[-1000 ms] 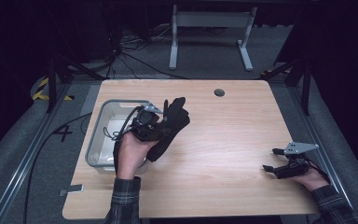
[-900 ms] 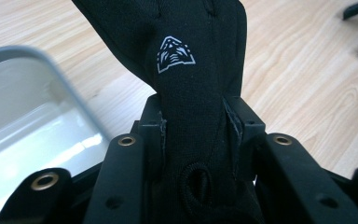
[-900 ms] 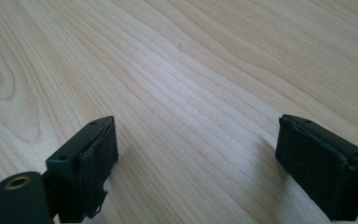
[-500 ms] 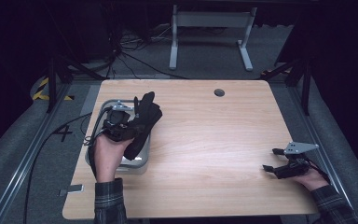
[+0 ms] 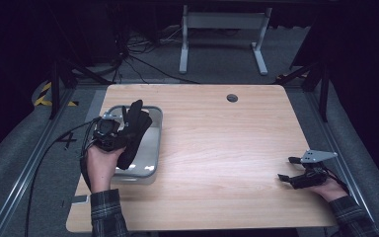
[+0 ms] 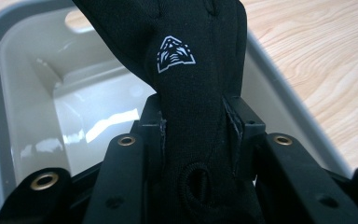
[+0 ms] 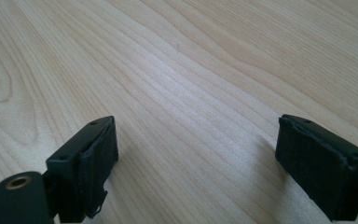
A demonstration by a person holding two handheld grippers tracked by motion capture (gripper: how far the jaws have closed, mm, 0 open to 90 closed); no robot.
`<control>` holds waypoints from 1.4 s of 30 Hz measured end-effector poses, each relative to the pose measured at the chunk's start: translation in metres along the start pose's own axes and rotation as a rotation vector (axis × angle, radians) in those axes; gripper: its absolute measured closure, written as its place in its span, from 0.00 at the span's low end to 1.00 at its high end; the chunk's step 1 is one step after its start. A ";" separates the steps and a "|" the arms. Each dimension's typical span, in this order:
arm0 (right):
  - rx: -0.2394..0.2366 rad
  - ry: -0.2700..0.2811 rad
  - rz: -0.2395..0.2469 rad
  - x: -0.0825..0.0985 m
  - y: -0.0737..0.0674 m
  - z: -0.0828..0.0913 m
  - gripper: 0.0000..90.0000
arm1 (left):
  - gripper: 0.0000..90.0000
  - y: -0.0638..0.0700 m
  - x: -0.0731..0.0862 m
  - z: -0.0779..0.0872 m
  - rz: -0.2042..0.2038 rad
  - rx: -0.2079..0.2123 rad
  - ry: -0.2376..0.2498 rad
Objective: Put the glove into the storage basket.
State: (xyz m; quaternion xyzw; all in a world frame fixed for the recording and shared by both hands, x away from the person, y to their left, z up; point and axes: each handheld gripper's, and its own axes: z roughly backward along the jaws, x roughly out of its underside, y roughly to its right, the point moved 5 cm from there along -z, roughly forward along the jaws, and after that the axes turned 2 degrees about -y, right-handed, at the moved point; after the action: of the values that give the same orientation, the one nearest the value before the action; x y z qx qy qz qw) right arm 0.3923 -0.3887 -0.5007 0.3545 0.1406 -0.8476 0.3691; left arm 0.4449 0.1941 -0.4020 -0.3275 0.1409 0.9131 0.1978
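Pale wood-grain bench (image 5: 237, 148) fills the middle of a dark room, with a glossy grey plastic rectangular bin (image 5: 150, 168) at its left side. Held over that bin, the left gripper (image 6: 193, 121) pinches a soft black fabric glove (image 5: 134, 131) with a white logo, so the carry looks nearly done and only the drop seems left. At the near right, the right gripper (image 7: 196, 163) rests on the wood, jaws spread and empty.

floor: grey carpet (image 5: 212, 69) | furniture: wooden table (image 5: 227, 148), metal stand (image 5: 222, 37) behind | light: dim, dark surroundings
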 end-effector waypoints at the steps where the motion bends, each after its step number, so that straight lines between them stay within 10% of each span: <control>1: 0.000 0.000 0.000 0.000 0.000 0.000 0.15 | 0.72 -0.002 0.002 -0.004 0.008 -0.003 -0.008; 23: 0.003 0.000 -0.003 0.000 0.000 0.000 0.15 | 0.69 -0.012 0.012 -0.044 0.007 0.012 -0.156; 30: 0.003 0.000 -0.004 0.000 0.000 0.000 0.15 | 0.50 -0.018 0.014 -0.051 0.001 -0.046 -0.181; 33: 0.003 0.000 -0.004 0.000 0.000 0.000 0.15 | 0.33 -0.021 0.014 -0.048 0.015 -0.061 -0.149; 42: 0.004 0.000 -0.005 0.000 0.000 0.000 0.15 | 0.23 -0.010 0.005 -0.034 -0.002 -0.023 -0.052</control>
State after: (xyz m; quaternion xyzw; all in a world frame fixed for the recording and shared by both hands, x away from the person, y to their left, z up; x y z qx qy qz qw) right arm 0.3924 -0.3889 -0.5007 0.3548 0.1397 -0.8488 0.3663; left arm 0.4644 0.1906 -0.4318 -0.3059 0.1249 0.9227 0.1985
